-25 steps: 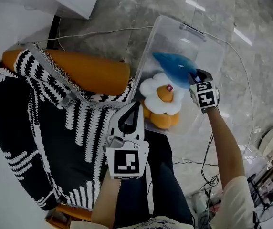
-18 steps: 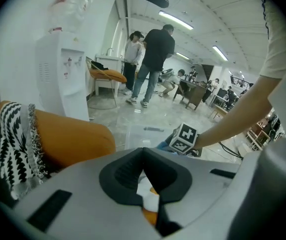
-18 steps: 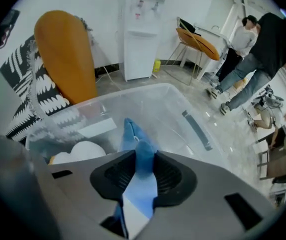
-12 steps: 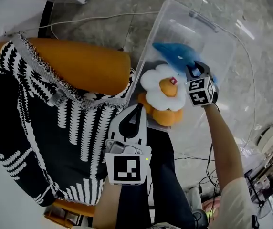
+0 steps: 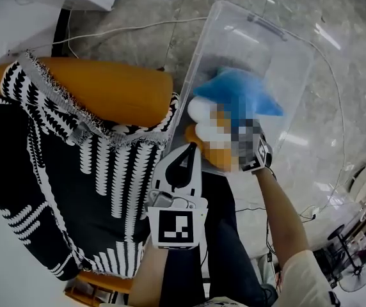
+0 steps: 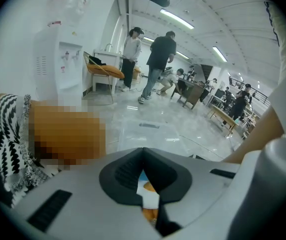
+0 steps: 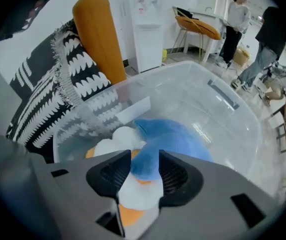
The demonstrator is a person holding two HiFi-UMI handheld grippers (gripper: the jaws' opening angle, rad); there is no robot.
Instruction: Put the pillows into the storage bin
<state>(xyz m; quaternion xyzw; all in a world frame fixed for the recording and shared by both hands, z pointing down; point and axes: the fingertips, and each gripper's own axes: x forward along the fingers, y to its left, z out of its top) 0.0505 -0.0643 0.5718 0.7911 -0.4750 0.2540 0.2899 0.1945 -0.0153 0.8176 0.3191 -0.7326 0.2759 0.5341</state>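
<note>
Blue pillow (image 5: 235, 92): now laid on flower pillow (image 5: 199, 111) inside storage bin (image 5: 196, 69), right of scene. Right gripper (image 7: 144, 170): jaws just opened, pillow judged released. Left gripper (image 5: 185, 152): closed, empty.

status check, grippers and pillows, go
Left gripper shut, empty. Right gripper over the storage bin, jaws just been opening, blue pillow loose between them atop the flower pillow. Orange bolster outside the bin. Nothing blocking.

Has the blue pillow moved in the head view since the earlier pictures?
Yes. The blue pillow has moved toward the near end of the storage bin and now lies over the white flower pillow.
</note>
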